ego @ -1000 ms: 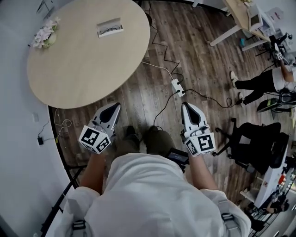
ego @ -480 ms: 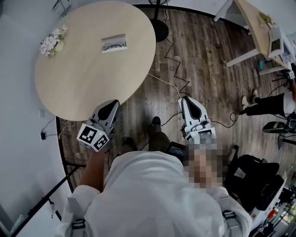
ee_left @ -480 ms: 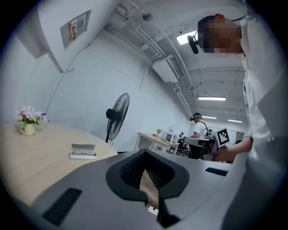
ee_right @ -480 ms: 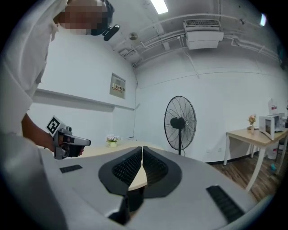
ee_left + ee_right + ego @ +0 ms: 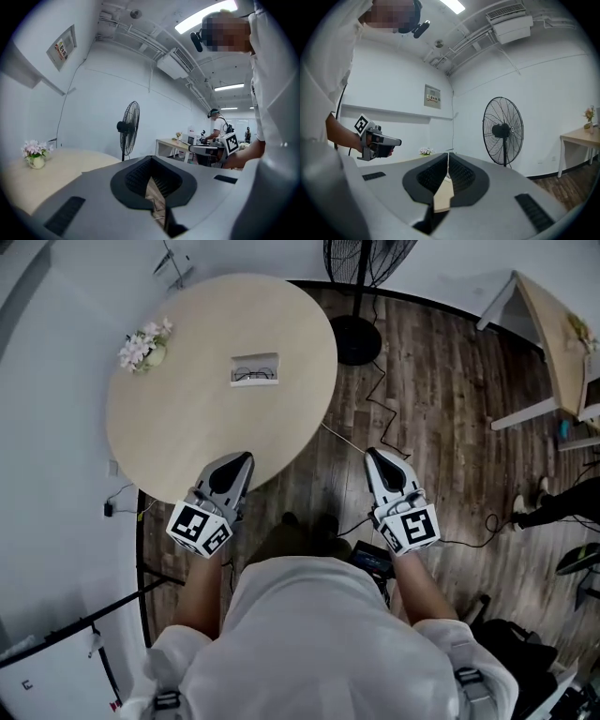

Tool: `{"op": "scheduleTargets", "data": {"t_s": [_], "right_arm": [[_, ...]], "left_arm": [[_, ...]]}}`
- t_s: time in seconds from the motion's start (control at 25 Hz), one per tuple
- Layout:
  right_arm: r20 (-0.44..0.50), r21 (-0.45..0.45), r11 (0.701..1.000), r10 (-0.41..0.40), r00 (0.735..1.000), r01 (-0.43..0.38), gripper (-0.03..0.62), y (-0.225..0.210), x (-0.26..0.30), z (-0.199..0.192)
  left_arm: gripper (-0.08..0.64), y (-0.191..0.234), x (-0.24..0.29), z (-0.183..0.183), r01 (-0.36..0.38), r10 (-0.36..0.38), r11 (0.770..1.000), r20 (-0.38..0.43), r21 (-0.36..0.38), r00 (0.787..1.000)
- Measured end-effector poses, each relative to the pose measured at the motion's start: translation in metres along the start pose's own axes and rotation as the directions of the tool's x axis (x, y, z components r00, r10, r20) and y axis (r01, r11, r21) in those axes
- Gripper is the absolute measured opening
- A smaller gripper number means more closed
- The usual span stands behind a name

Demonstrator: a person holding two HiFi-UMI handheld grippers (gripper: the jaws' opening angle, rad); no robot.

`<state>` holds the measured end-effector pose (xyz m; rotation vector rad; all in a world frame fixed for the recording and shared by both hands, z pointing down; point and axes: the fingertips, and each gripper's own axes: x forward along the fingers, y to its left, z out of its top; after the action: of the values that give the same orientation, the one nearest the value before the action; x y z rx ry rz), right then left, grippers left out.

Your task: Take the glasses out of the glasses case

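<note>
The glasses case (image 5: 254,369) lies open on the far side of the round beige table (image 5: 187,427), a white tray with dark glasses inside it. My left gripper (image 5: 245,458) hangs over the table's near edge, well short of the case, shut and empty. My right gripper (image 5: 372,455) is beside the table over the wooden floor, also shut with nothing in it. In the left gripper view the jaws (image 5: 151,158) meet at their tips; the case is hidden there. The right gripper view shows its jaws (image 5: 448,154) closed too.
A small vase of flowers (image 5: 143,345) stands at the table's far left. A pedestal fan (image 5: 361,268) stands behind the table, with cables trailing over the floor (image 5: 375,409). Another table (image 5: 553,334) is at the right, and a white wall runs along the left.
The table has come nearer and more central in the head view. Both grippers moved forward with the person, and the left one now reaches over the table's edge. Both stayed shut.
</note>
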<state>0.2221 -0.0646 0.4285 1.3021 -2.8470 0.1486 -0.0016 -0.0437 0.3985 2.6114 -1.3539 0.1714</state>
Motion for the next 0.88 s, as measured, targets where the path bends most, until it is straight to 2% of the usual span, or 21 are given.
{"op": "scheduleTargets", "data": {"t_s": [0.2, 0.32, 0.44, 0.6, 0.88], "right_arm": [[-0.001, 0.008, 1.000, 0.030, 1.000, -0.030, 0.025, -0.020, 0.034, 0.002], [-0.009, 0.018, 0.999, 0.042, 0.999, -0.042, 0.025, -0.023, 0.058, 0.007], [-0.025, -0.014, 0.996, 0.083, 0.996, -0.084, 0.025, -0.021, 0.083, 0.016], [-0.048, -0.040, 0.994, 0.095, 0.994, -0.097, 0.025, -0.032, 0.118, 0.018], [-0.077, -0.049, 0.995, 0.085, 0.993, -0.089, 0.025, -0.047, 0.189, 0.013]], "left_arm": [[0.012, 0.027, 0.020, 0.010, -0.003, 0.008, 0.996, -0.054, 0.094, 0.999], [0.012, 0.049, 0.032, 0.017, 0.033, -0.011, 0.987, -0.136, 0.157, 0.991], [0.012, 0.073, 0.043, 0.023, 0.063, -0.011, 0.969, -0.215, 0.237, 0.977], [0.034, 0.114, 0.068, 0.020, 0.126, -0.010, 0.931, -0.319, 0.343, 0.948], [0.068, 0.189, 0.114, -0.001, 0.251, -0.036, 0.882, -0.476, 0.398, 0.879]]}}
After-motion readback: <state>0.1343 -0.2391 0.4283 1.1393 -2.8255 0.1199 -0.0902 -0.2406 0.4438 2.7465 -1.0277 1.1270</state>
